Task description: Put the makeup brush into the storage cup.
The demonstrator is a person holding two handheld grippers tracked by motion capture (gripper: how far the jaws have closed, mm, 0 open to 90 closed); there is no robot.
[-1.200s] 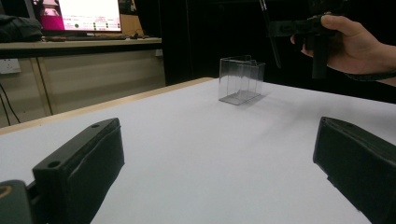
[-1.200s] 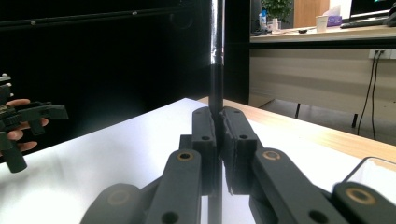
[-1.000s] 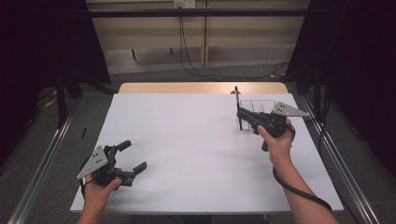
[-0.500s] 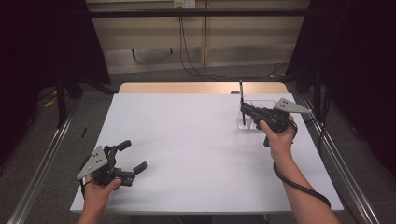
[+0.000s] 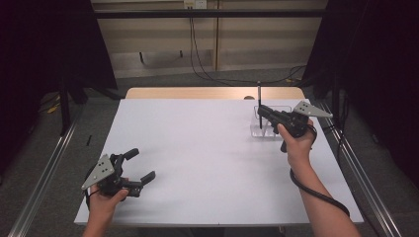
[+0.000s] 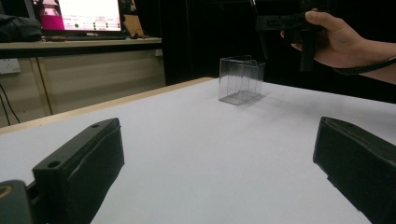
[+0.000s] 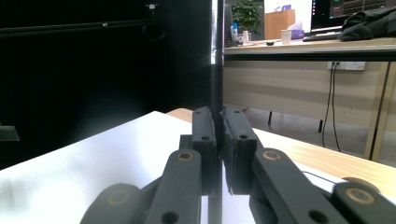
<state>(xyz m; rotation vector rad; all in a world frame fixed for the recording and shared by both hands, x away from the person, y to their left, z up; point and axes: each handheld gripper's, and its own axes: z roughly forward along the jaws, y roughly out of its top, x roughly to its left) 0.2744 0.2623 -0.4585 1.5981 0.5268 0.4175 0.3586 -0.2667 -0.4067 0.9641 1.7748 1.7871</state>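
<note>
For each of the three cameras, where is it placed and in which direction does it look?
High view: above the person's side, looking forward and down on the white table; both forearms, left gripper and right gripper show.
Left gripper view: rides on the left gripper, low over the table, facing the clear container; its open jaws rise at the bottom.
Right gripper view: rides on the right gripper, facing the table's far edge; its jaws are shut on an upright black pen.
Shared: high and left gripper views both show the container and right hand.

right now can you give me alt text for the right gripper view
The right hand-held gripper is shut on a thin black pen that stands upright between its jaws. Beyond it lie a white table and a desk with monitors.
</note>
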